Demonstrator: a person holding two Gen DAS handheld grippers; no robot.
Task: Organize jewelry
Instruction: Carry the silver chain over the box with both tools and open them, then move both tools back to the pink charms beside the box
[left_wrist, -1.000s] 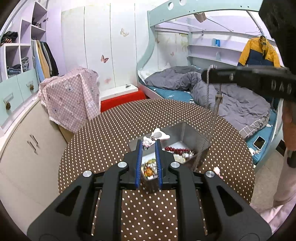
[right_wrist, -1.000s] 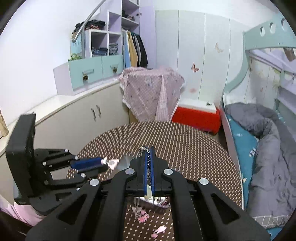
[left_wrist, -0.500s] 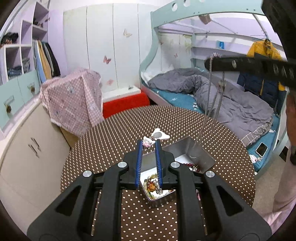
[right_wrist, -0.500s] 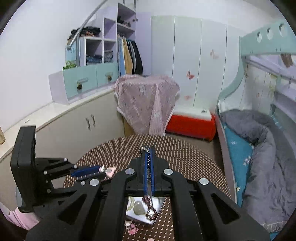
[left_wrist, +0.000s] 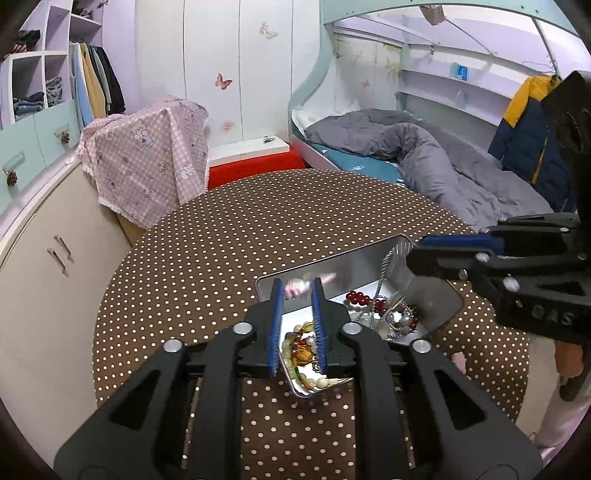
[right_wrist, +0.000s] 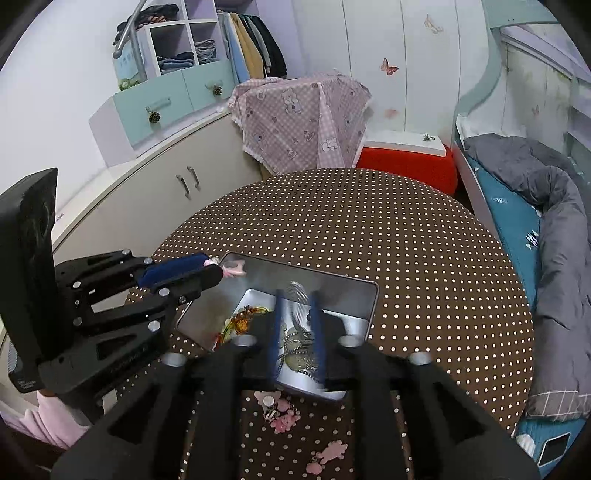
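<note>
A metal tray (left_wrist: 443, 299) sits on the dotted round table and holds beaded bracelets (left_wrist: 303, 350) and red beads (left_wrist: 356, 297). My left gripper (left_wrist: 297, 288) hovers over the tray's left end, shut on a small pink-and-white trinket (left_wrist: 295, 288); the trinket also shows in the right wrist view (right_wrist: 232, 267). My right gripper (right_wrist: 297, 295) is open low over the tray (right_wrist: 365, 295). A silver chain (right_wrist: 299, 343) lies piled in the tray below it, its top end blurred between the fingers. The chain also shows in the left wrist view (left_wrist: 386, 280).
Pink charms (right_wrist: 279, 415) and more (right_wrist: 328, 456) lie on the brown dotted tablecloth (right_wrist: 369, 221) near the tray's front. A pink piece (left_wrist: 458, 358) lies right of the tray. Cabinets stand left, a bed right, a red box behind.
My right gripper came down from high above to the tray, opened, and the hanging silver chain dropped into the tray. My left gripper shifted slightly over the tray, still holding the trinket.
</note>
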